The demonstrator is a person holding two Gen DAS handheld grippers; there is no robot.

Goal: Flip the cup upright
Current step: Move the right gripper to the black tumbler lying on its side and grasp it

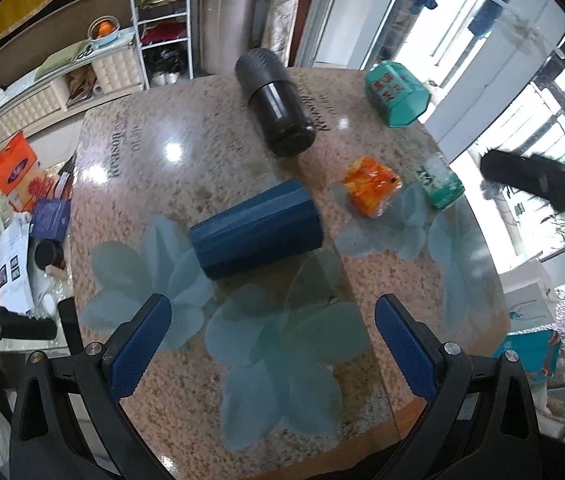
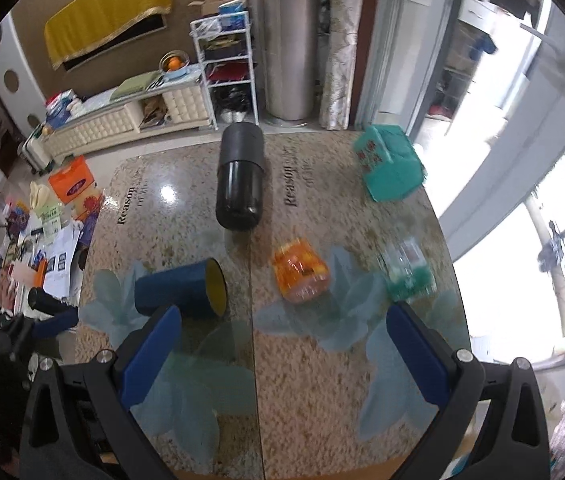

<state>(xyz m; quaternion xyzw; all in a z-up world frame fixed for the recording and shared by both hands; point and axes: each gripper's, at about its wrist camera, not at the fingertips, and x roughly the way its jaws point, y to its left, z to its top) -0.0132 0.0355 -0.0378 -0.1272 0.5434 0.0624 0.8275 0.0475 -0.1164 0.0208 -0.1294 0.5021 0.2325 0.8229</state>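
Observation:
A dark blue cup [image 1: 256, 229] lies on its side on the glass-topped stone table [image 1: 186, 148]. In the right wrist view the cup [image 2: 180, 290] shows its yellow inside, mouth facing right. My left gripper [image 1: 272, 338] is open and empty, hovering just in front of the cup. My right gripper [image 2: 282, 350] is open and empty, with the cup ahead of its left finger [image 2: 150, 356]. The right gripper also shows as a blurred dark shape at the right edge of the left wrist view [image 1: 542, 184].
A black flask [image 1: 276, 104] lies on its side at the back. An orange packet [image 1: 372, 184], a green-white packet [image 1: 440, 182] and a teal box [image 1: 396, 94] sit to the right. A cluttered low table [image 1: 14, 248] stands left of the table edge.

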